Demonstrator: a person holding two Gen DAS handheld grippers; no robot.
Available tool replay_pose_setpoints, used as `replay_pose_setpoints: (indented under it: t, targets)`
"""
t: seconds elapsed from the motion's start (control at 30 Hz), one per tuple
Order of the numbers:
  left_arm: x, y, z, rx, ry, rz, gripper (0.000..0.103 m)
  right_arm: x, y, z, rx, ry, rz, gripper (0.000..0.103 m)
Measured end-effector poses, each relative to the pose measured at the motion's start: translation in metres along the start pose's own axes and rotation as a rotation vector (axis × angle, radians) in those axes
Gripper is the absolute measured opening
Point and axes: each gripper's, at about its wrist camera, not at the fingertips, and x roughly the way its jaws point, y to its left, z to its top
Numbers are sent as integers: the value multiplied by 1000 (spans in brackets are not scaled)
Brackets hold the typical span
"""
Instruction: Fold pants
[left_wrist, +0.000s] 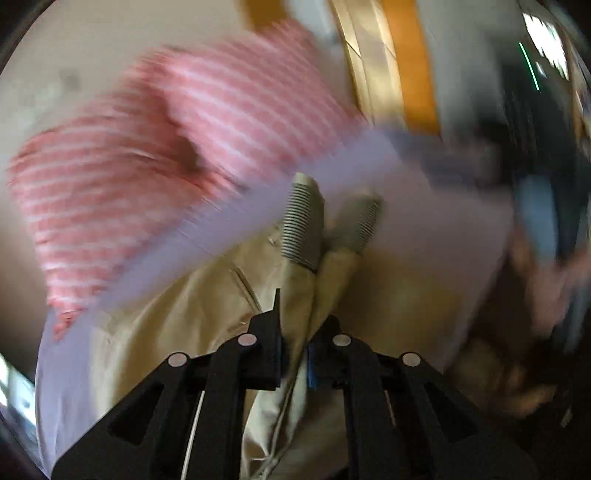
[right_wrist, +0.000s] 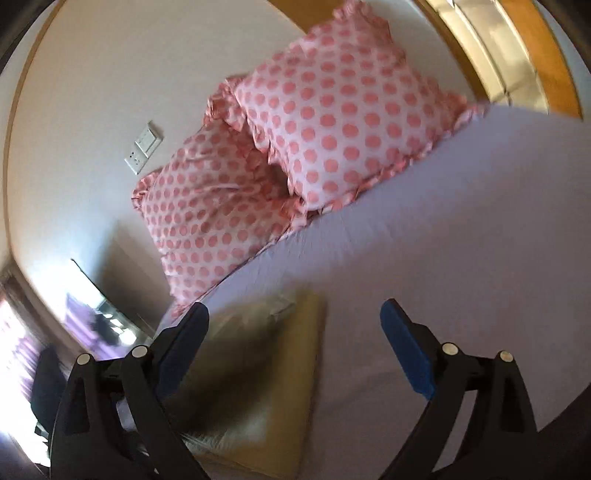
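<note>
The left gripper (left_wrist: 314, 273) has its jaws closed on a doubled edge of the tan pants (left_wrist: 184, 332), which fill the lower middle of its blurred view over the bed sheet (left_wrist: 424, 229). The right gripper (right_wrist: 295, 332) is wide open and holds nothing. Below it the pants lie as a flat folded shape at the lower left, near the pillows (right_wrist: 332, 110), so I judge that the folding is well advanced but not finished.

I see the pants (left_wrist: 177, 332) as matt beige woven cloth with stitched seams. My left gripper (left_wrist: 328, 221) has ribbed grey fingertip pads on matt black plastic arms with small metal pins. The bedsheet (right_wrist: 461, 221) looks like smooth lilac cloth; the pillows (right_wrist: 332, 110) are polka-dot fabric, frilled.
</note>
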Motion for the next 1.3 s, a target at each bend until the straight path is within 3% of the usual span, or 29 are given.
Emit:
replay_pose_setpoints:
  t: [0.1,0.17,0.2,0.23,0.27,0.33,0.4,0.43,0.47,0.53,0.6,0.7,0.8,0.87,0.9,0.93,1.0,1.03,1.07,1.13,1.3]
  targets:
    - [2,-26,-23,113,-7,65,15,25,-5,1,35,142,31,96]
    - [-25,-14,-29,65,-45,-33,23,47,-1,-2,14,235,25,95]
    - [-37,-3,-30,24,-62,-82,24,60,3,-6,-11,287,3,89]
    - [-53,14,-34,-37,-89,-114,27,71,7,-8,-33,326,-17,84]
    - [-63,33,-34,-93,-103,-109,38,84,10,-11,-59,370,-37,82]
    - [-73,87,-48,-229,-98,-10,54,90,15,-12,-98,370,-58,78]
    - [-66,129,-62,-333,-35,106,57,98,18,-12,-108,391,-58,71]
    - [-57,157,-74,-400,27,142,57,104,17,-13,-96,418,-31,60]
    - [-46,180,-84,-455,80,136,57,106,18,-14,-94,427,-17,60]
    - [-27,210,-101,-538,164,108,57,108,17,-11,-93,436,-9,58]
    - [-8,227,-110,-593,211,-7,57,110,9,-7,-62,436,-7,54]
    - [7,232,-108,-611,220,-88,59,116,-1,-4,-10,422,42,52]
    - [26,238,-102,-634,232,-139,68,119,2,-4,-18,444,63,52]
    - [36,241,-98,-646,227,-178,78,123,1,-6,-1,492,101,44]
    - [38,241,-96,-648,232,-192,80,127,-1,-6,17,515,116,33]
    - [38,242,-96,-648,235,-195,80,129,-3,-7,33,529,131,25]
    - [41,244,-94,-660,226,-217,65,131,-7,-10,63,538,177,18]
    - [40,246,-94,-676,218,-230,32,130,-7,-9,69,536,185,15]
    - [41,250,-95,-702,226,-238,11,130,-6,-9,69,534,190,15]
    - [39,257,-96,-734,217,-246,8,131,2,-1,60,525,192,12]
    - [36,264,-58,-636,166,-128,7,144,35,39,-32,455,187,11]
